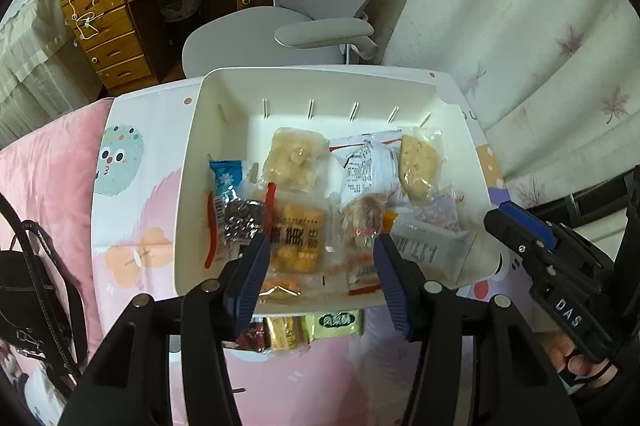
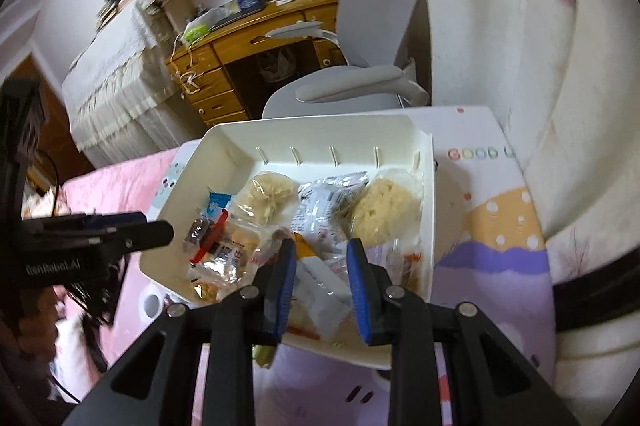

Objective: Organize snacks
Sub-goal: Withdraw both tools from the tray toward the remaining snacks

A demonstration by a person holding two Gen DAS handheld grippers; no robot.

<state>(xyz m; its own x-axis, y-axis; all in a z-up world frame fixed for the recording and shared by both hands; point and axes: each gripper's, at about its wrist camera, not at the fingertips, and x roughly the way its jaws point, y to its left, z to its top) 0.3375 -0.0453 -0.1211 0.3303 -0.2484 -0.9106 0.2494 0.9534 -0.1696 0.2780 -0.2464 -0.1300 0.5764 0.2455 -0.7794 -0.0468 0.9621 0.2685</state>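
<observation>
left claw (image 1: 320,250): tilted steeply down, jaws apart, empty | right claw (image 2: 321,266): angled down at 3 o'clock, narrowed around clear-wrapped snack packet (image 2: 320,290) | packets inside white plastic bin (image 1: 192,162)

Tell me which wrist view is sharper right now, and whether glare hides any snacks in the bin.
Left wrist view: sharp, print on the orange snack pack readable; glare only on the foil packet. Right wrist view: smeared with motion blur, wrappers in the white bin washed out, the curtain overexposed. Both bend straight edges toward the rim.
</observation>
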